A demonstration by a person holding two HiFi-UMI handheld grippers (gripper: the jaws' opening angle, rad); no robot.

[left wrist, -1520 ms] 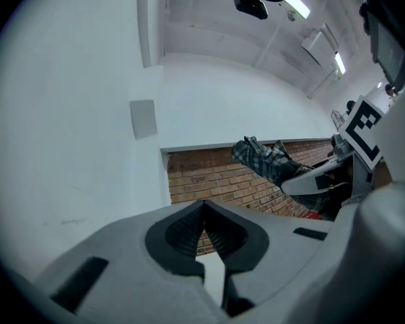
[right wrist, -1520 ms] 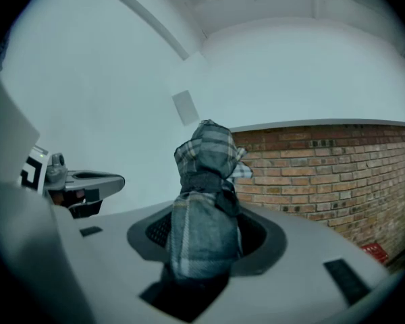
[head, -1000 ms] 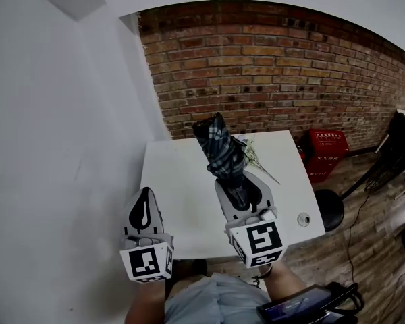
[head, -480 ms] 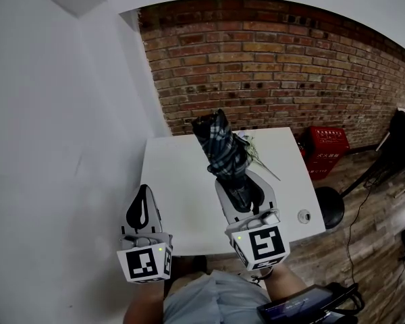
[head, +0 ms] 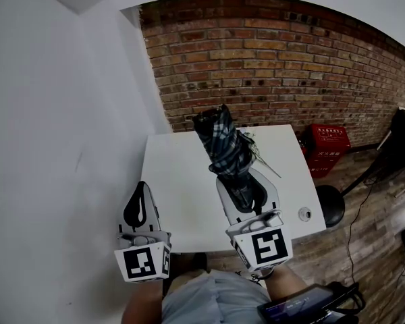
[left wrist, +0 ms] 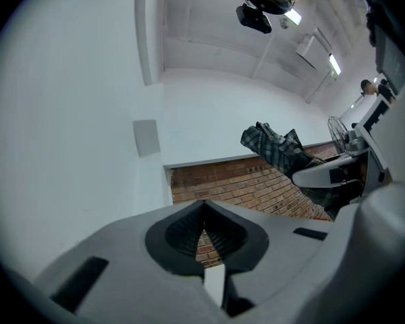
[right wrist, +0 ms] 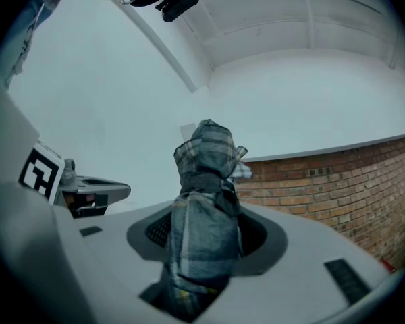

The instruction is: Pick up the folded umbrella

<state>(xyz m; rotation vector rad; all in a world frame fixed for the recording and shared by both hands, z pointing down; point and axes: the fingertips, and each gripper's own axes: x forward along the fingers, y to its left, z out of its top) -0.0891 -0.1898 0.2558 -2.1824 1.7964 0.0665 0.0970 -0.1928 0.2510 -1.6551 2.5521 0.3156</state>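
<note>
A folded plaid umbrella [head: 222, 144] stands out of my right gripper [head: 241, 181], lifted above the white table [head: 182, 181]. The jaws are shut on its lower end, and its strapped top points up and away toward the brick wall. In the right gripper view the umbrella [right wrist: 206, 208] fills the space between the jaws. My left gripper [head: 139, 204] hangs over the table's left front part with its jaws closed together and nothing in them. The left gripper view shows the umbrella [left wrist: 280, 154] off to the right, held in the other gripper.
A sprig of small flowers [head: 256, 155] lies on the table behind the umbrella. A small round object [head: 304, 214] sits near the table's right front corner. A red crate [head: 327, 150] stands on the floor by the brick wall [head: 283, 66]. A white wall [head: 61, 127] is at the left.
The umbrella has tilted slightly more upright in my right gripper. Both grippers stay almost where they were.
</note>
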